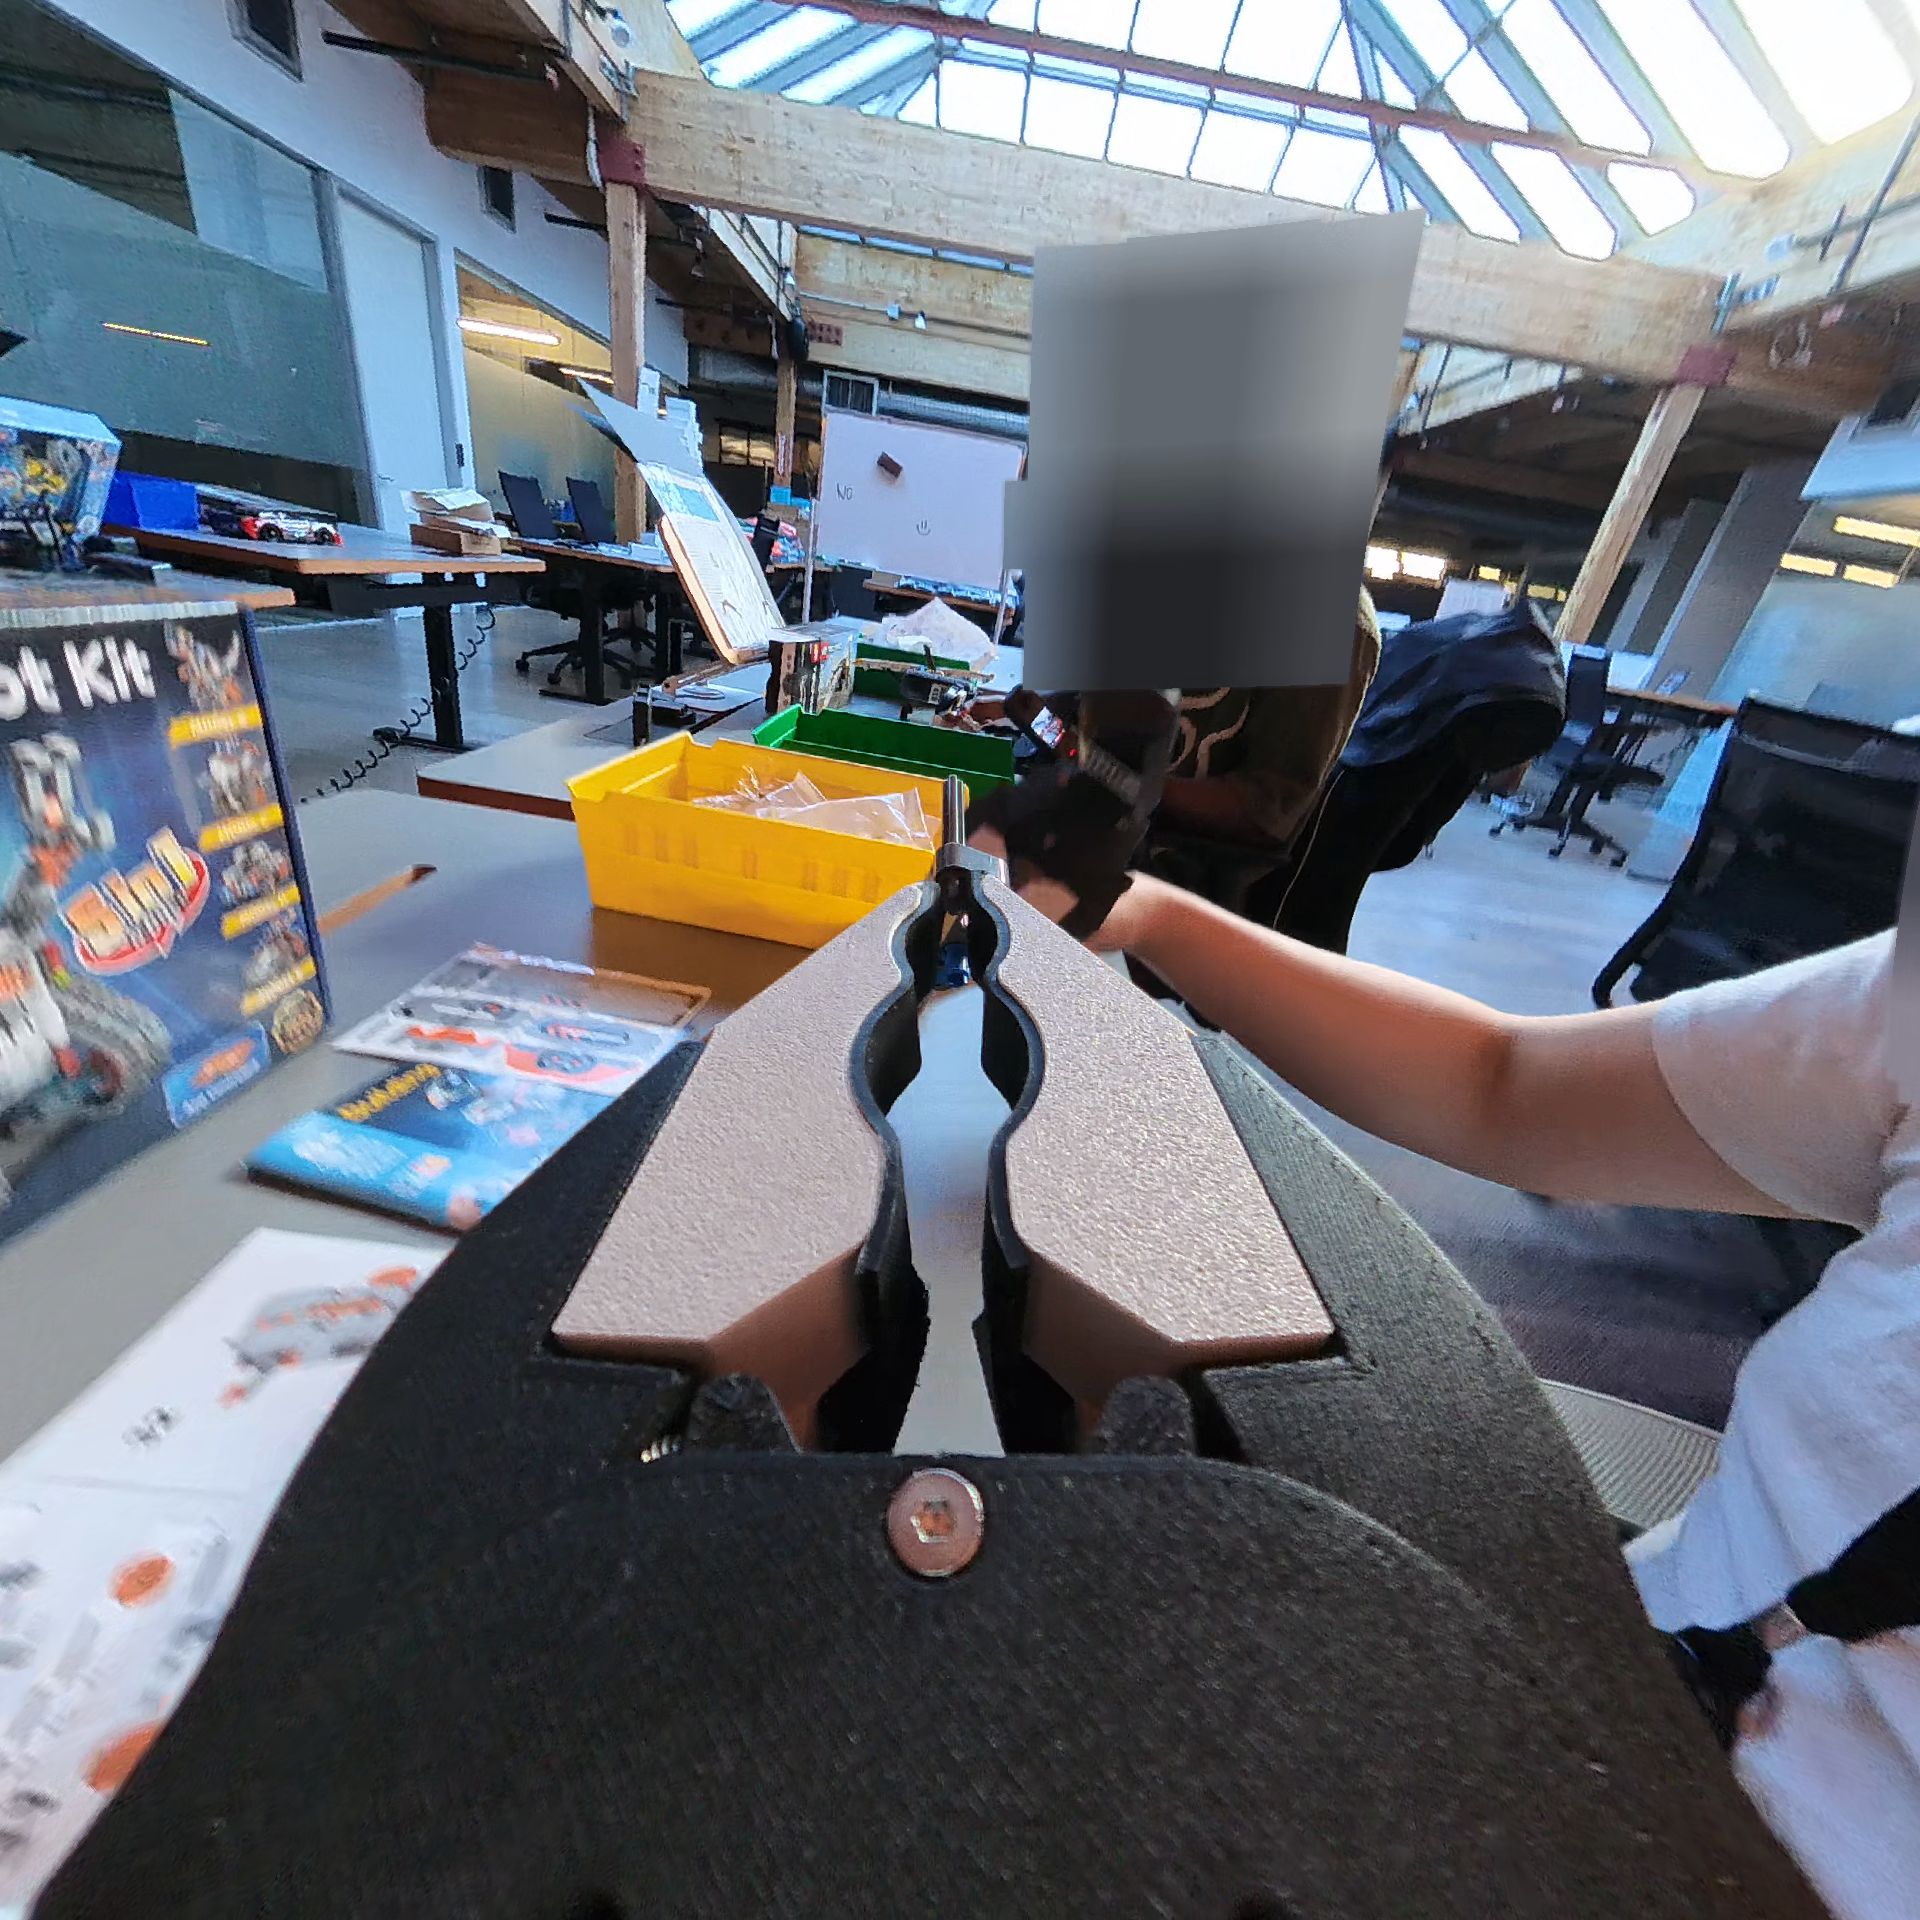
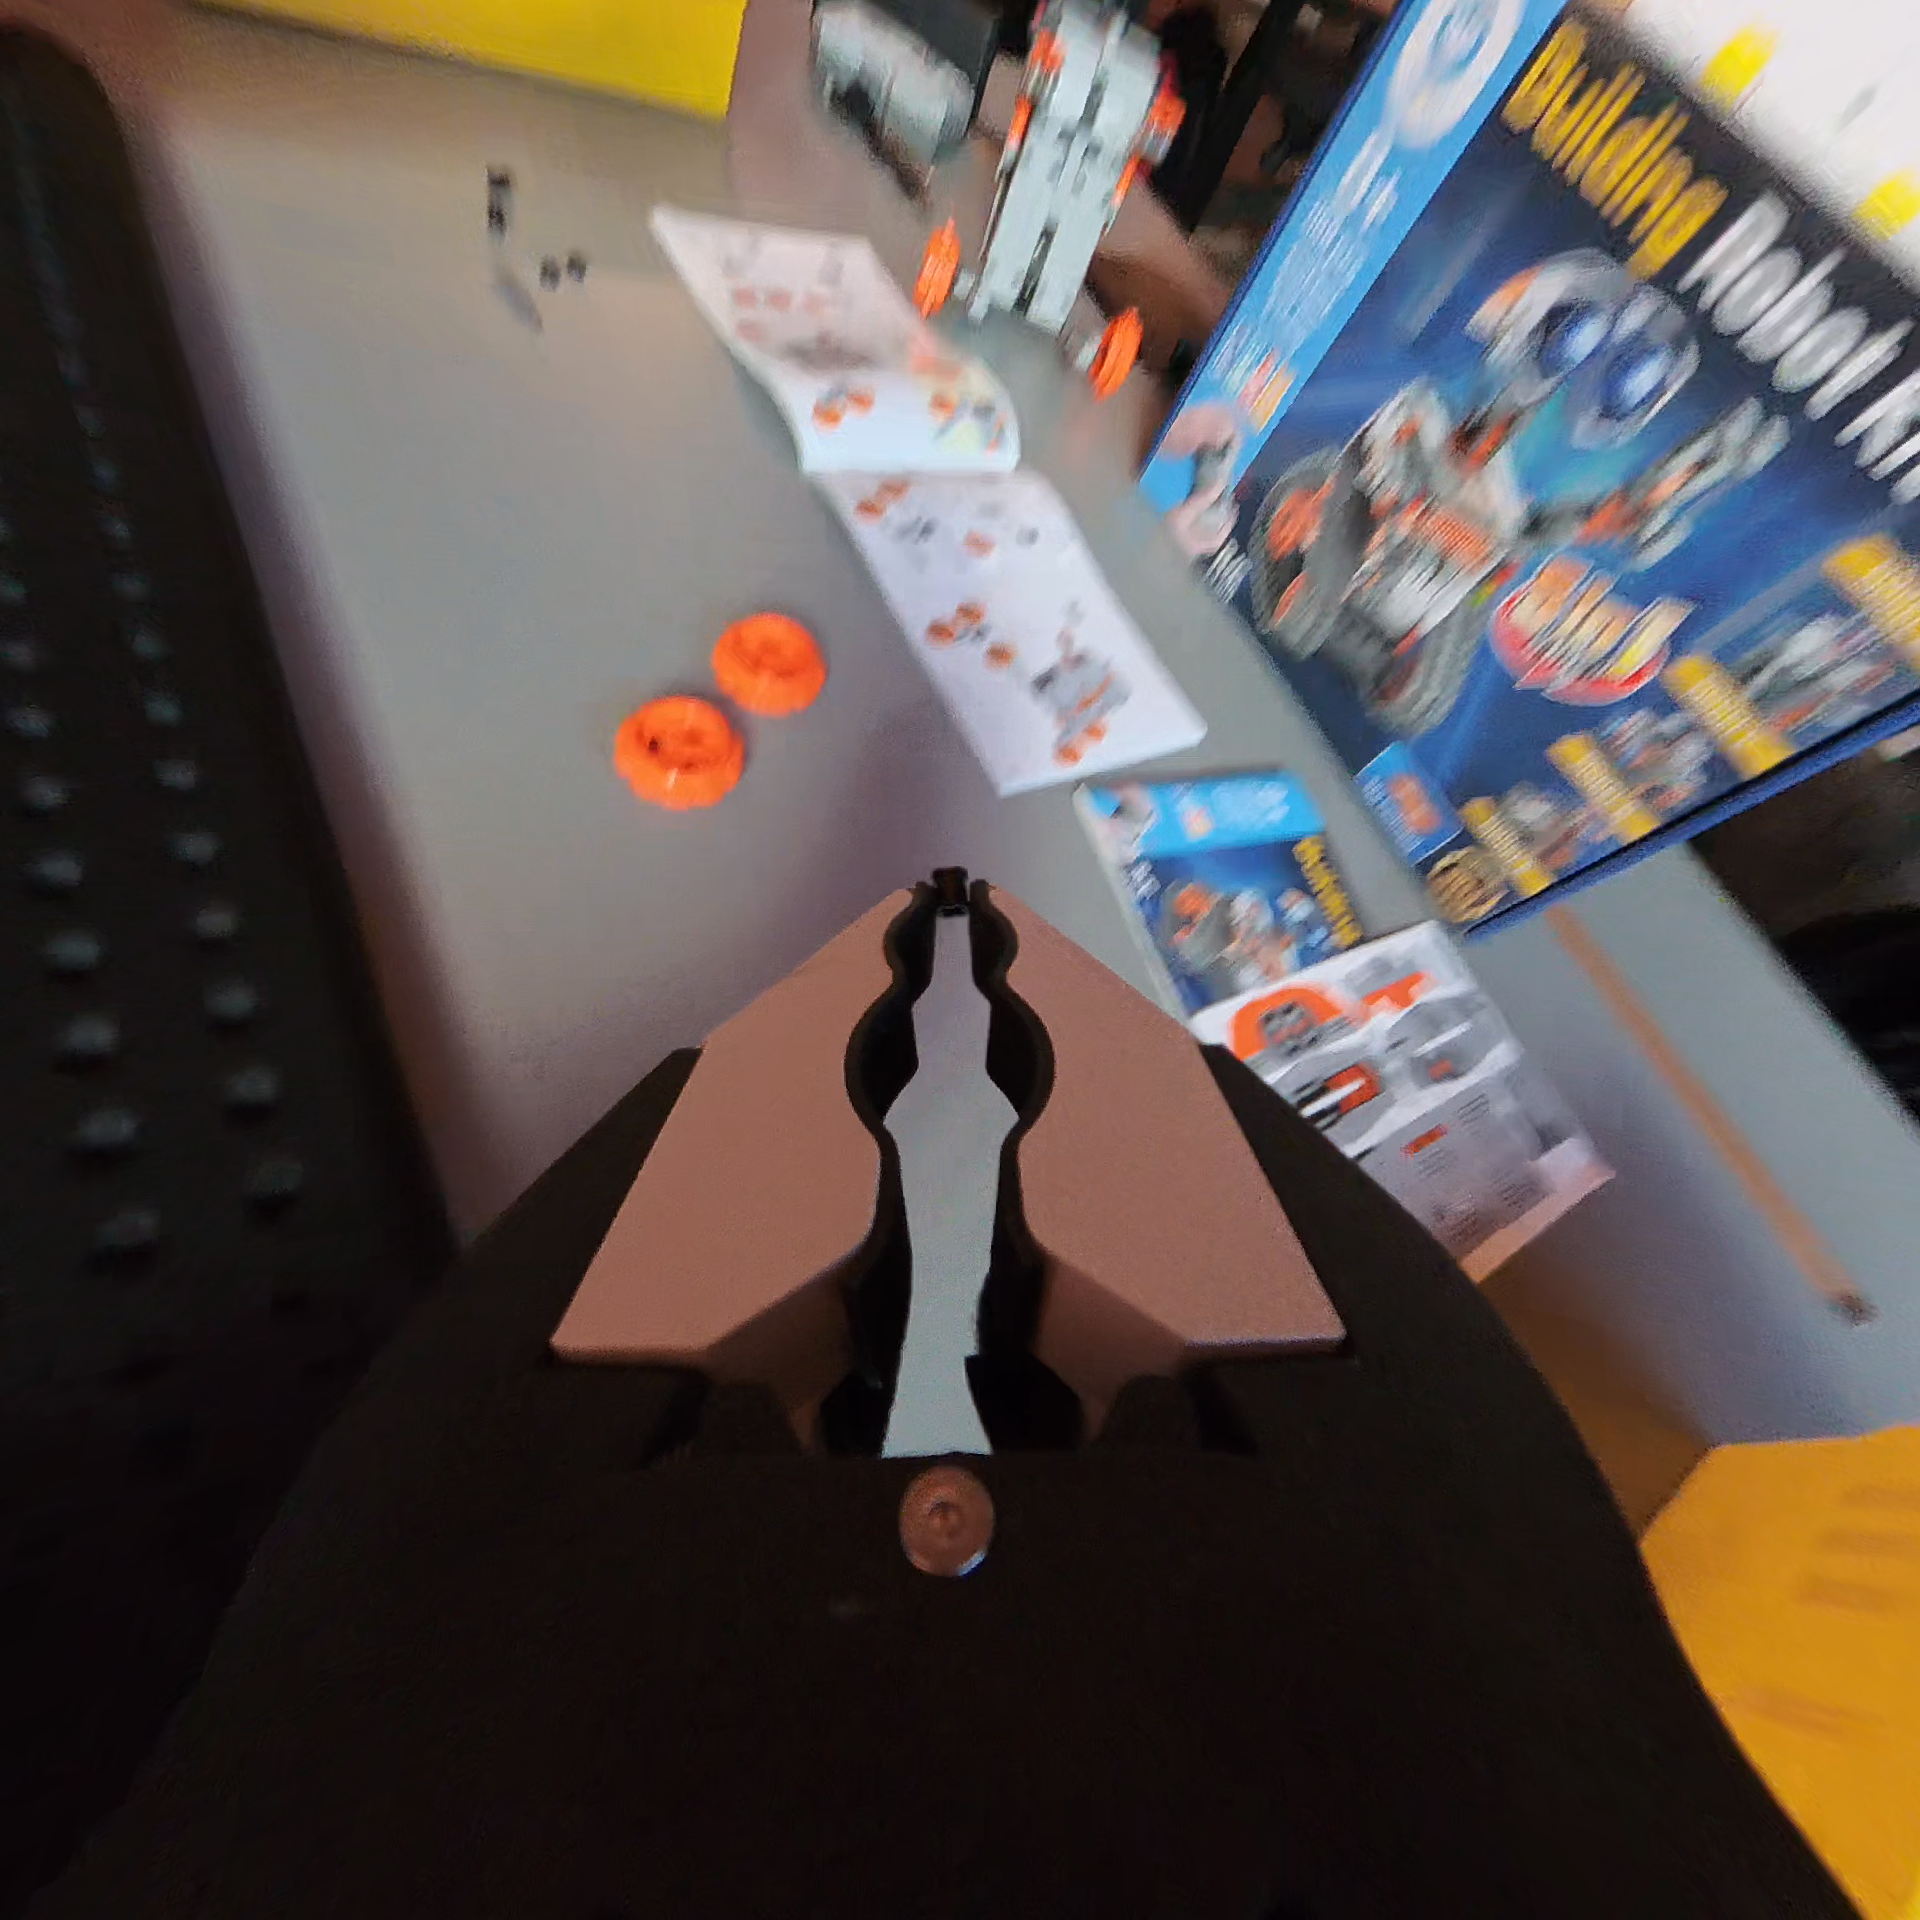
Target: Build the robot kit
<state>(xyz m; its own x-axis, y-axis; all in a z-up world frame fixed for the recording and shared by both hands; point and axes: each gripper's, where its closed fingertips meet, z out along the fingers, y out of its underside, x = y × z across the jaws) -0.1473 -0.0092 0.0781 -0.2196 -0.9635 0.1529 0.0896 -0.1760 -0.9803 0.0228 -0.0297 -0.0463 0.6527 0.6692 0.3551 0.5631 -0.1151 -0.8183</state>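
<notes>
My left gripper (image 1: 956,900) is shut on a small screwdriver (image 1: 953,821). Its blue handle sits between the jaws and its metal shaft points up past the tips. Beyond it, a bare arm (image 1: 1351,1081) holds the other black gripper (image 1: 1081,831) near a yellow bin (image 1: 748,831). My right gripper (image 2: 948,902) is shut on a tiny black part (image 2: 947,885) at its tips, above the grey table (image 2: 436,582). Two orange wheels (image 2: 769,662) (image 2: 677,750) lie on the table ahead and to the left of it. The right wrist view is blurred.
A blue kit box (image 2: 1610,468) stands on the table, also in the left wrist view (image 1: 135,883). An open instruction booklet (image 2: 935,468), leaflets (image 2: 1236,904), a grey and orange model (image 2: 1060,177), small black parts (image 2: 530,265) and a pencil (image 2: 1704,1122) lie around. A green bin (image 1: 883,740) sits behind the yellow one. About 20 cm separates my left fingertips from my right.
</notes>
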